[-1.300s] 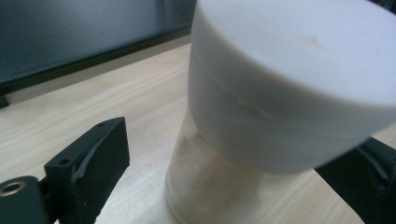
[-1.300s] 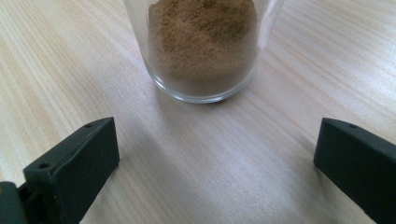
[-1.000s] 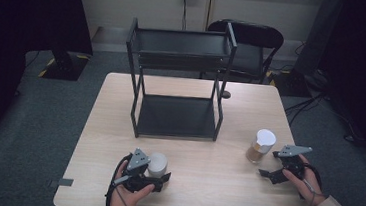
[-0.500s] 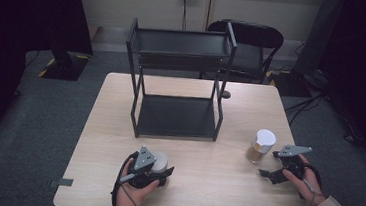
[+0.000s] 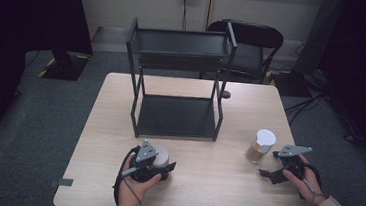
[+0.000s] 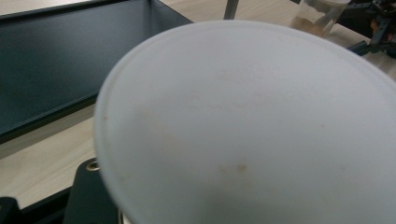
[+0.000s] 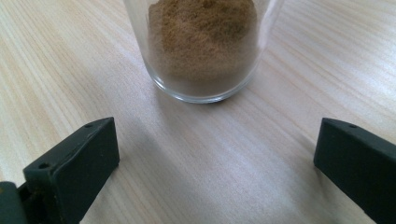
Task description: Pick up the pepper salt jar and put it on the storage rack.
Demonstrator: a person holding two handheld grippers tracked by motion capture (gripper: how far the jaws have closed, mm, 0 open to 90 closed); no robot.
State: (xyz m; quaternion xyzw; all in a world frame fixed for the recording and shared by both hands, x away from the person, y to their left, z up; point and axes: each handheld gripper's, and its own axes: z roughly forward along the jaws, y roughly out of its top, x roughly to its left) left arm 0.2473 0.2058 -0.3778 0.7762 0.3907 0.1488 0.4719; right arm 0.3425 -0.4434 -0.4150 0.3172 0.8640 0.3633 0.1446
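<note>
Grip step's done: left gripper [image 5: 161,165] clamped on the white-lidded jar [image 5: 160,156]; right gripper [image 5: 270,173] gapes empty near the spice jar [image 5: 260,146]. Next, probably lift toward the far shelf rack [image 5: 176,116].

We see a pale wood-grain tabletop [image 5: 213,196], a black metal two-tier shelf rack [image 5: 175,115], a clear glass jar [image 5: 260,147] with white lid and brown powder, and a white-lidded jar [image 6: 252,121].

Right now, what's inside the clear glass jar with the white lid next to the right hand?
The clear glass jar with the white lid holds brown powder, heaped against the glass down to its base. The right tool waits open before it. The powder's middle stays hidden.
</note>
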